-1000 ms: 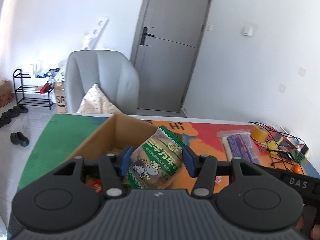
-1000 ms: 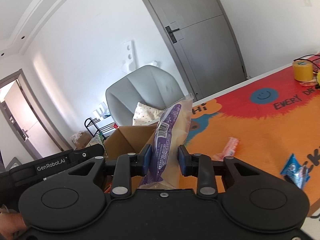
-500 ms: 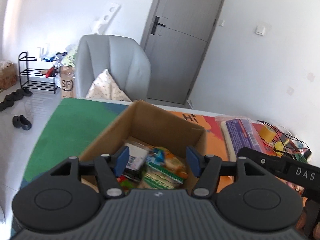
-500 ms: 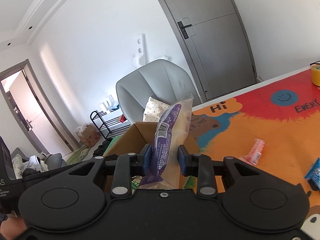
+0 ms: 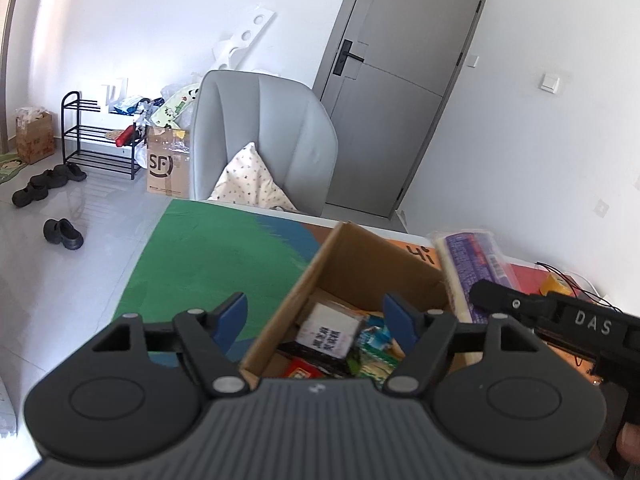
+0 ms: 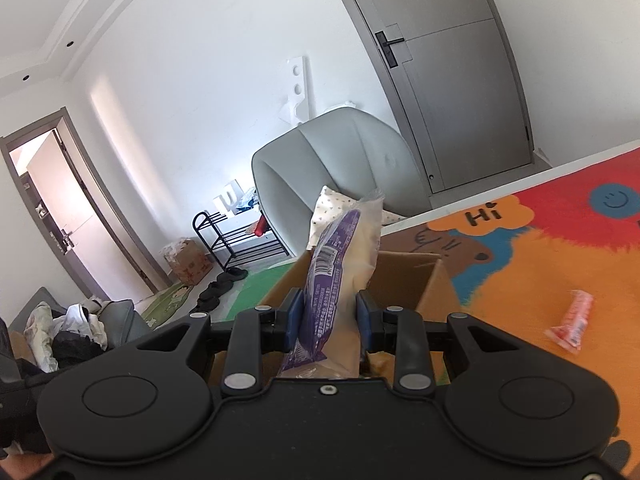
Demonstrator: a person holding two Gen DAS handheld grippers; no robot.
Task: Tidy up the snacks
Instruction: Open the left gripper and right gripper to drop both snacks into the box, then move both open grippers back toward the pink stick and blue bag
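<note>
An open cardboard box (image 5: 360,264) stands on the colourful table mat and holds several snack packs (image 5: 328,334). My left gripper (image 5: 316,320) is open and empty above the box's near left corner. My right gripper (image 6: 328,316) is shut on a purple and cream snack bag (image 6: 344,264), held upright above the box (image 6: 408,280). The same bag (image 5: 472,264) and the right gripper show at the right in the left wrist view.
A pink snack packet (image 6: 572,320) lies on the orange mat (image 6: 520,272) to the right of the box. A grey armchair (image 5: 260,136) with a cushion stands behind the table. A yellow tape roll (image 5: 554,284) and cables lie at the far right.
My left gripper let go of the green cow snack bag into the box, opened wide and drew back to the left. My right gripper carried the purple bag closer over the box.
</note>
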